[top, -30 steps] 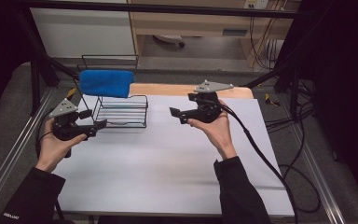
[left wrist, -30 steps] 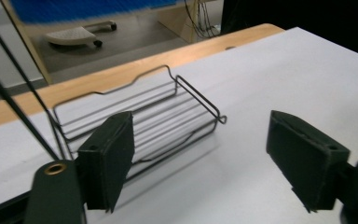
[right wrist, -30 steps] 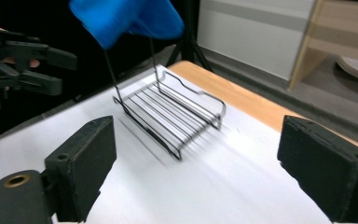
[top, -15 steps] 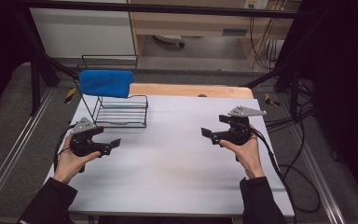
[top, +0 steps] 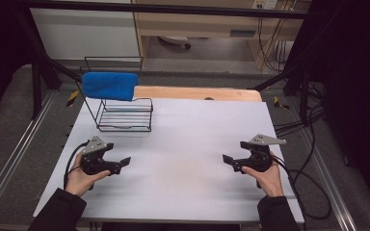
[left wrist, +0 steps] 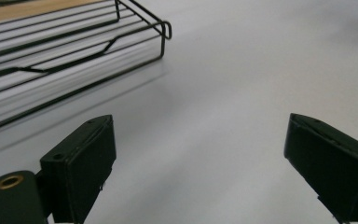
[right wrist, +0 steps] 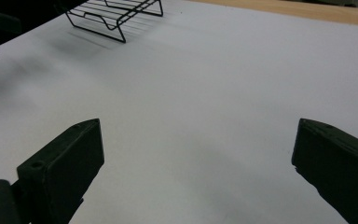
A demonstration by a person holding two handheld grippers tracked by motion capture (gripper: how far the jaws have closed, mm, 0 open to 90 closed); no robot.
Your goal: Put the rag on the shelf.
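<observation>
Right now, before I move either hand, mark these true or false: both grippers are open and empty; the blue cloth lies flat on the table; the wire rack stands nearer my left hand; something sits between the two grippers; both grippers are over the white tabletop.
1. Both grippers are open and empty. True: the left gripper and the right gripper hold nothing.
2. The blue cloth lies flat on the table. False: it hangs over the top of the wire rack.
3. The rack stands nearer the left hand. True.
4. Something sits between the grippers. False: only bare white tabletop.
5. Both grippers are over the tabletop. True.
</observation>
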